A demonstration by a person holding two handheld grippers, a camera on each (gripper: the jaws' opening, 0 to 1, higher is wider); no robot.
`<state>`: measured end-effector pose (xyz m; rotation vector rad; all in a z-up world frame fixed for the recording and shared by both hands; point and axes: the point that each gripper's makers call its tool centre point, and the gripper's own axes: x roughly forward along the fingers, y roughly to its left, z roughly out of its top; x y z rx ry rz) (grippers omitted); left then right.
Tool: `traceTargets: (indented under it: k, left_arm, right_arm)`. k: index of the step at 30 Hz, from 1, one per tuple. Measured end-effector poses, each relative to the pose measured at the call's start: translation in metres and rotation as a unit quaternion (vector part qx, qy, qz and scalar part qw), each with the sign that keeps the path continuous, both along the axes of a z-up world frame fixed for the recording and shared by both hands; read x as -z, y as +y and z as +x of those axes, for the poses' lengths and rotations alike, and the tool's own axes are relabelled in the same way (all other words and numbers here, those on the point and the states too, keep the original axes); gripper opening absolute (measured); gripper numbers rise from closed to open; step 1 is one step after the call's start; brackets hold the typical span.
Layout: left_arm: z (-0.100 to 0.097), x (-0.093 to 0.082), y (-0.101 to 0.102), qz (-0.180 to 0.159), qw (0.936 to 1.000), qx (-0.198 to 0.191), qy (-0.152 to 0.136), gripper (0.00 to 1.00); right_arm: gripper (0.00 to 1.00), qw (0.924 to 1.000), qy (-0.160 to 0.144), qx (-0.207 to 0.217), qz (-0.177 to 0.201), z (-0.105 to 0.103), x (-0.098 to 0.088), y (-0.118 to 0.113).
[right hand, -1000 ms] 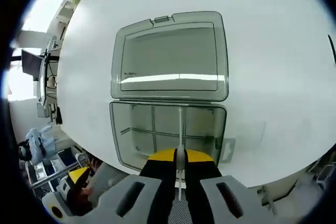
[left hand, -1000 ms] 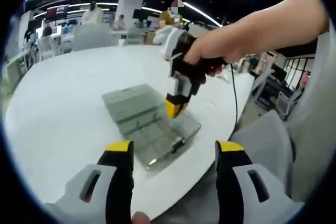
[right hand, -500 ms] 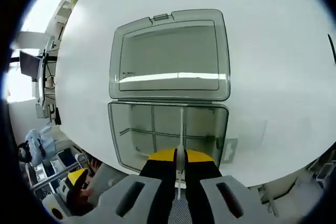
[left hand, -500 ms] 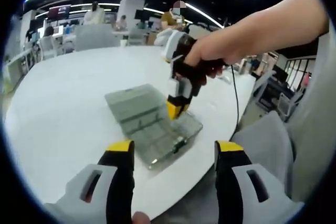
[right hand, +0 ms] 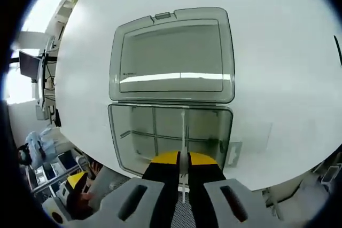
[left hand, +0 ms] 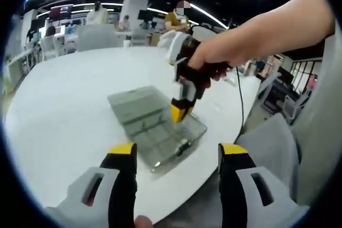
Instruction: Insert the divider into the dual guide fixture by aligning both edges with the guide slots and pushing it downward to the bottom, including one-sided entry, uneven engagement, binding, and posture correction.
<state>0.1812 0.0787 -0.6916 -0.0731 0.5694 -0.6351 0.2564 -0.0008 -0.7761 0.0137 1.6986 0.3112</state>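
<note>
A large white round table [left hand: 64, 94] is seen in an open office with long ceiling lights, chairs and other desks behind it, where several people are seated or standing. On the table, near its edge, a clear grey plastic organiser box [right hand: 171, 132] lies open, its lid [right hand: 172, 57] folded flat on the table beyond the tray. The tray is split into compartments by thin clear walls. In the right gripper view the right gripper [right hand: 179, 165] is held directly above the near part of the tray, its yellow-tipped jaws pressed together on a thin clear divider [right hand: 184, 134], which runs from between the jaws across the tray towards the hinge side. How deep the divider sits in its slots cannot be told. In the left gripper view the same gripper [left hand: 179, 111] is gripped by a hand [left hand: 208, 60] and pointed down into the box [left hand: 155, 126]. The left gripper [left hand: 177, 156] is held back beside the table edge, its jaws spread wide apart with nothing between them.
</note>
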Motion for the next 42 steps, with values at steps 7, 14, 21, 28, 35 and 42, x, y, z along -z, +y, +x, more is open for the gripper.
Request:
traceTargets:
  k: [7,14,21,28,35,42]
  left_arm:
    - [-0.0002,0.0005,-0.0004,-0.001,1.0000,0.001,0.000,0.59]
    - [-0.0011,0.0001,-0.0006,-0.003,1.0000,0.001,0.000,0.58]
    - [-0.0022,0.0011,-0.0002,-0.002,1.0000,0.000,0.001,0.58]
    - [-0.0017,0.0007,0.0012,-0.001,1.0000,-0.001,0.001,0.58]
    - [-0.0027,0.0020,0.0017,-0.002,1.0000,-0.003,0.003,0.58]
    - [-0.0031,0.0026,0.0019,-0.002,1.0000,-0.003,0.004,0.57]
  right_arm:
    - [0.00,1.0000,-0.001,0.000,0.006,0.0059,0.0003,0.0042]
    - [0.00,1.0000,-0.003,-0.004,0.001,0.0016,0.0000,0.0028]
    - [0.00,1.0000,-0.004,-0.006,-0.001,0.0047,0.0022,0.0002]
    - [0.00,0.9999,-0.006,-0.010,-0.002,0.0049,0.0044,0.0003]
    - [0.00,0.9998,-0.007,-0.016,-0.003,0.0055,0.0069,0.0010]
    - [0.00,0.9998,-0.007,-0.017,-0.006,0.0023,0.0066,0.0010]
